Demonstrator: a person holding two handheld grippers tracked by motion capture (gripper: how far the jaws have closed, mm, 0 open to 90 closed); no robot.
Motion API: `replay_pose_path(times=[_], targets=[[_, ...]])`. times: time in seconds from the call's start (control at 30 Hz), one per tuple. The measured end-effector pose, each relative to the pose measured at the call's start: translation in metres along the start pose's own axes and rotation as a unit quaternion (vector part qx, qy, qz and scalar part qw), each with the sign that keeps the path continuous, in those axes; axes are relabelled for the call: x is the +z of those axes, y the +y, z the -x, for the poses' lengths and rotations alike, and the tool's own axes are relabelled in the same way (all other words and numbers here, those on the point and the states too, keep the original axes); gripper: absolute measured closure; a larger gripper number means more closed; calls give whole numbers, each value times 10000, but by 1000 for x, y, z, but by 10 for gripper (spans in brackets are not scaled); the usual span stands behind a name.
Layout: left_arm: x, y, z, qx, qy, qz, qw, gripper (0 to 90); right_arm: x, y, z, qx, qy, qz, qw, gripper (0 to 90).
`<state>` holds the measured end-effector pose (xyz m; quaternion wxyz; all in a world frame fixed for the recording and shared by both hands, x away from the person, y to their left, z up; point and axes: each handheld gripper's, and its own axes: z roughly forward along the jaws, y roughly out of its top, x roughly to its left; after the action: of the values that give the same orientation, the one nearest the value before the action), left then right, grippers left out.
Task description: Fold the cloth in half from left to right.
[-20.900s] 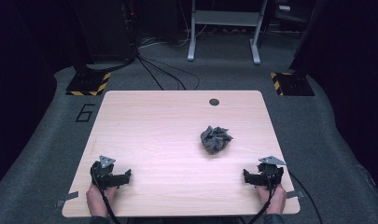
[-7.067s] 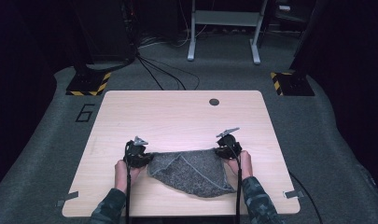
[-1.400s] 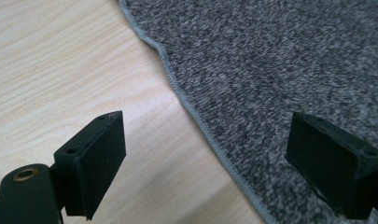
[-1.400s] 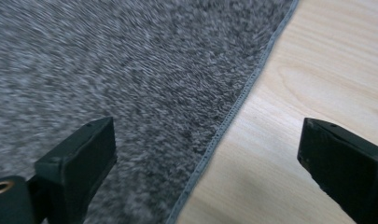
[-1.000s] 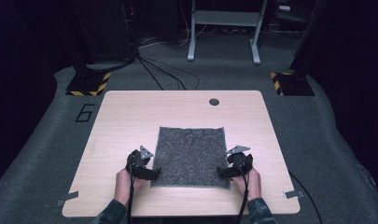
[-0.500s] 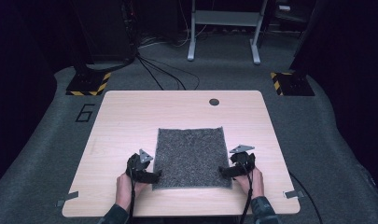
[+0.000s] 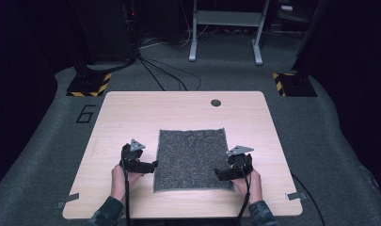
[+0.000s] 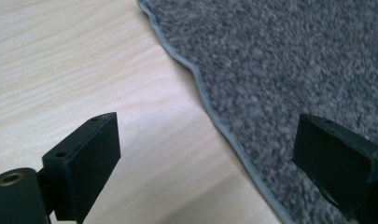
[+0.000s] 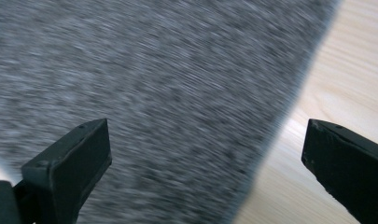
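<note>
The square grey speckled cloth (image 7: 190, 159) lies flat on the pale wooden table (image 7: 131, 113), between the left gripper (image 8: 205, 154) and right gripper (image 9: 203, 158), both spread wide, holding nothing, apparently released after flattening.

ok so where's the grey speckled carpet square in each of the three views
High view: the grey speckled carpet square lies flat at the table's near middle, between the two grippers.
Left gripper view: it covers the upper right, its stitched border running diagonally down.
Right gripper view: it covers the left and centre, blurred.
Shared landmark: the light wooden table, bare beside the carpet's edge in each.
</note>
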<state>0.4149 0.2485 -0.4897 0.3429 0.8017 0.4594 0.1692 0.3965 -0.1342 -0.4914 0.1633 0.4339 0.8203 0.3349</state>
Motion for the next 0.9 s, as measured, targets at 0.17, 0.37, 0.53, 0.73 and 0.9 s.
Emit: replay_pose_path(times=[0.17, 0.37, 0.53, 0.73, 0.9], targets=[[5, 11, -11, -113, -138, 25, 9998, 68, -3, 10, -24, -263, 164, 70, 9995, 15], [19, 28, -22, -183, -237, -83, 9995, 70, 3, 21, -57, -522, 465, 118, 9975, 17], [35, 40, -29, -238, -340, -189, 9990, 68, 19, 26, -82, -765, 677, -43, 9948, 17], [58, 48, -38, -358, -581, -321, 9972, 63, 32, 35, -115, -1019, 923, -135, 9904, 23], [73, 50, -40, -509, -629, -377, 9960, 61, 39, 38, -131, -1104, 1079, -198, 9878, 23]])
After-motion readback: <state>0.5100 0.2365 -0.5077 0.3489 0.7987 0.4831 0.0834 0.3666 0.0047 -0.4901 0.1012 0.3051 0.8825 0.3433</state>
